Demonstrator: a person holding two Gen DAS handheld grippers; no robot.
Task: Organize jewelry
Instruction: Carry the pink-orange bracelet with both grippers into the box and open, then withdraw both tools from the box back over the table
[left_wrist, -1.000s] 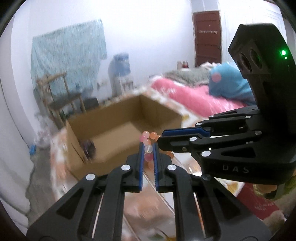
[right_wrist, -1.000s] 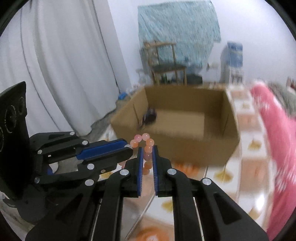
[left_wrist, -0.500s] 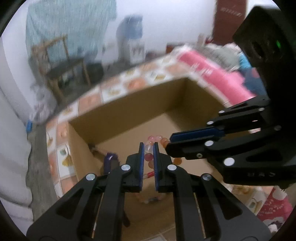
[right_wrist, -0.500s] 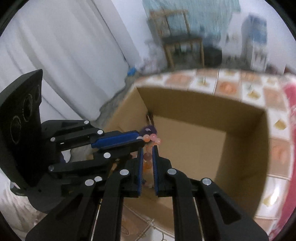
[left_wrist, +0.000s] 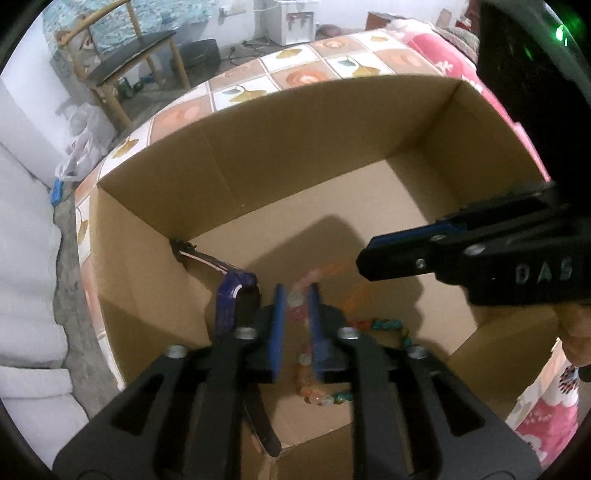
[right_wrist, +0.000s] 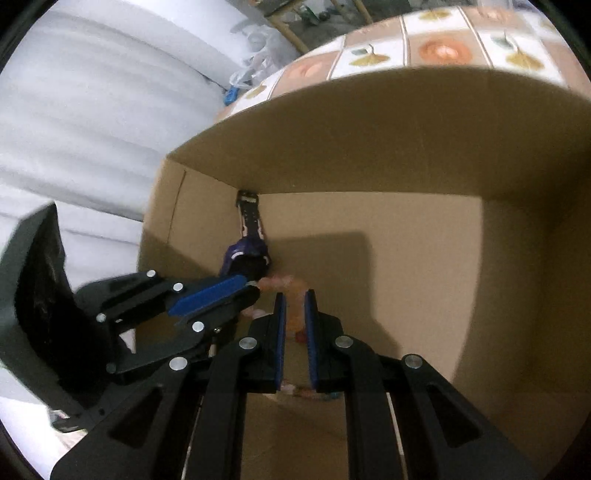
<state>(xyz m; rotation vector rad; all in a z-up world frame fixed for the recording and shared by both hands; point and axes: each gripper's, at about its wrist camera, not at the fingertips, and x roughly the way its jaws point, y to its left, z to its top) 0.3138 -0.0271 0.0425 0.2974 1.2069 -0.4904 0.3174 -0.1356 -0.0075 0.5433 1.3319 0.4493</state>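
Observation:
Both grippers reach down into an open cardboard box (left_wrist: 295, 122). A pink and orange bead bracelet (left_wrist: 308, 278) hangs blurred between them. My left gripper (left_wrist: 295, 293) has its jaws opening, and the beads sit loosely in the gap, clear of the blue pads. My right gripper (right_wrist: 294, 295) stays shut on the same bracelet (right_wrist: 294, 314). From the left wrist view the right gripper (left_wrist: 365, 258) comes in from the right. In the right wrist view the left gripper (right_wrist: 253, 290) comes in from the left. A purple watch (left_wrist: 231, 291) lies in the box's left corner.
Another bead string with turquoise and orange beads (left_wrist: 384, 325) lies on the box floor. The box (right_wrist: 369, 122) stands on a tiled floral surface (left_wrist: 295, 74). A wooden chair (left_wrist: 122, 70) and a plastic bag (left_wrist: 79, 147) are beyond it, with a pink blanket (left_wrist: 443, 48) at the right.
Both grippers have carried the bracelet forward and tipped down into the box. The left gripper's jaws have parted from their grip on the beads.

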